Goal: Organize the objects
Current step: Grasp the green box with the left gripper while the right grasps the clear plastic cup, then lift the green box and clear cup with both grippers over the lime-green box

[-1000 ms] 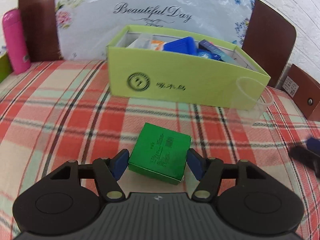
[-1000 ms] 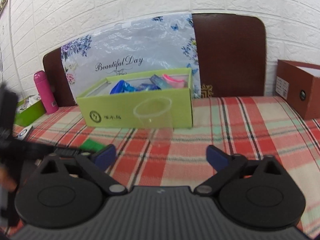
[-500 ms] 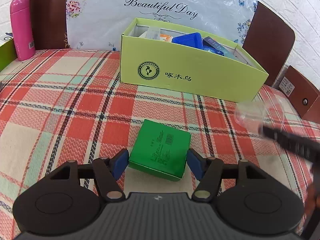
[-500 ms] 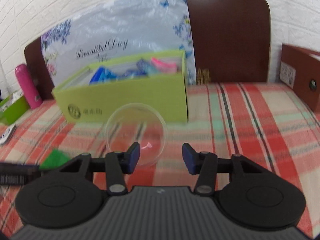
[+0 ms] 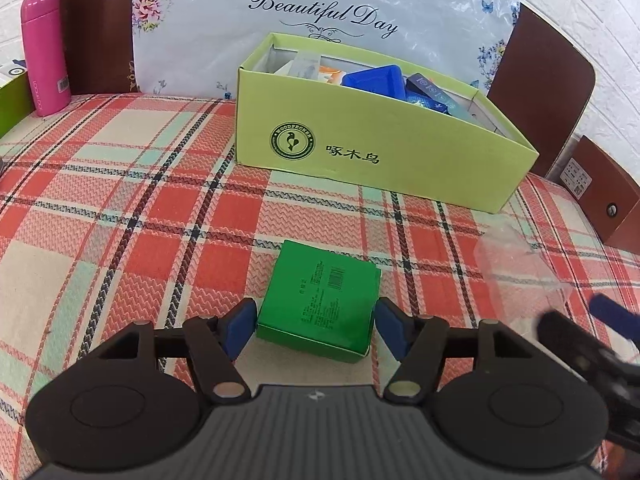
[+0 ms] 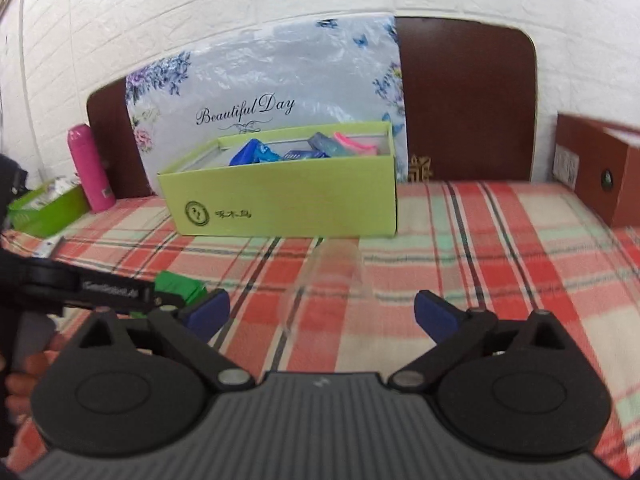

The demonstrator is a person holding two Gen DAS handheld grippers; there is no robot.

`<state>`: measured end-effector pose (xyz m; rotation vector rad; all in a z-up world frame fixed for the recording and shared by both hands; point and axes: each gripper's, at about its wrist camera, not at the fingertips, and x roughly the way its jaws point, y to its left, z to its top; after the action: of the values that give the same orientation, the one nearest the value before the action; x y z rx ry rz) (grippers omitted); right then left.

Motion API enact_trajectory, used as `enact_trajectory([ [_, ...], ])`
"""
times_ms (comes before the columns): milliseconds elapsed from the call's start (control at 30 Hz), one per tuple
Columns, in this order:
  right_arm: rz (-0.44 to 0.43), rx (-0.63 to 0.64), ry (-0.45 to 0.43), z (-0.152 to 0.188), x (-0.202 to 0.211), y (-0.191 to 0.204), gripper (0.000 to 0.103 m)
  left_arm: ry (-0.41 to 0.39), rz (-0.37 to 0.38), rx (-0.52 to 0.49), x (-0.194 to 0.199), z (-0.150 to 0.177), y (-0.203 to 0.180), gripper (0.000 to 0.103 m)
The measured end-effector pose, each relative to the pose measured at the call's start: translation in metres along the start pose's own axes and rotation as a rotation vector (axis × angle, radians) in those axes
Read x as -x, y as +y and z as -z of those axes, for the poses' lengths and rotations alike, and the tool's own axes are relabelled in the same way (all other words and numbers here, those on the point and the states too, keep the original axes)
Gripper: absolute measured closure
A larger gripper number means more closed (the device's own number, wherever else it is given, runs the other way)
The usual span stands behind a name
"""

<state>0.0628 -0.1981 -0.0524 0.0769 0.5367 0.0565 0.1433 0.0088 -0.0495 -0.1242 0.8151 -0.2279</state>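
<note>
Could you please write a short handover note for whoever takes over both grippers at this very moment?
Left gripper: jaws either side of the green box on the plaid cloth; whether the pads press it is unclear.
Right gripper: open, jaws just widened; the clear plastic cup lies blurred ahead between them, not gripped.
Done: the lime-green carton already holds several blue and pink packets.
Left: green box and cup probably go into the carton next.

"Beautiful Day" in black script runs across the white flowered plastic bag (image 5: 320, 12); the open lime-green cardboard box (image 5: 380, 152) carries a round "WOODPECKER" emblem beside the Chinese characters 啄木鸟
</note>
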Motion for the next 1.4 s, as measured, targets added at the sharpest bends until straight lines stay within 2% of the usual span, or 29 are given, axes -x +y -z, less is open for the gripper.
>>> enact_trajectory([
  [67,0.030,0.030,0.028,0.000,-0.017,0.005,0.012,-0.004,-0.004,-0.014,0.002,0.002,-0.001,0.035],
  [133,0.025,0.029,0.040,0.004,-0.029,0.005,0.017,-0.004,-0.003,-0.026,0.001,0.003,-0.001,0.035],
  [233,0.036,0.030,0.045,0.008,-0.037,0.006,0.022,0.018,-0.011,-0.037,-0.007,0.002,-0.003,0.033],
  [300,0.031,0.024,0.051,0.010,-0.040,0.004,0.038,0.009,-0.023,-0.065,-0.010,0.002,-0.007,0.033],
  [333,0.024,0.016,0.057,0.011,-0.040,0.003,0.037,0.009,-0.028,-0.084,-0.011,0.002,-0.009,0.033],
  [367,0.020,0.005,0.058,0.012,-0.040,0.001,0.037,0.007,-0.035,-0.097,-0.011,0.003,-0.010,0.038],
  [567,-0.021,-0.033,0.043,0.014,-0.022,-0.004,0.038,0.005,-0.011,-0.079,0.003,0.008,-0.009,0.039],
  [800,-0.082,-0.060,-0.028,0.003,0.015,-0.007,0.038,-0.066,0.036,-0.081,0.037,0.000,-0.021,0.040],
  [933,-0.115,-0.085,-0.096,-0.018,0.031,-0.013,0.038,-0.138,0.073,-0.105,0.060,-0.018,-0.033,0.040],
  [1100,-0.122,-0.057,-0.168,-0.049,0.037,-0.016,0.038,-0.211,0.105,-0.135,0.077,-0.045,-0.045,0.040],
  [1233,-0.120,-0.041,-0.218,-0.074,0.032,-0.016,0.038,-0.261,0.099,-0.149,0.082,-0.072,-0.046,0.039],
  [1400,-0.093,-0.007,-0.264,-0.104,0.014,-0.016,0.038,-0.288,0.062,-0.156,0.072,-0.114,-0.041,0.039],
])
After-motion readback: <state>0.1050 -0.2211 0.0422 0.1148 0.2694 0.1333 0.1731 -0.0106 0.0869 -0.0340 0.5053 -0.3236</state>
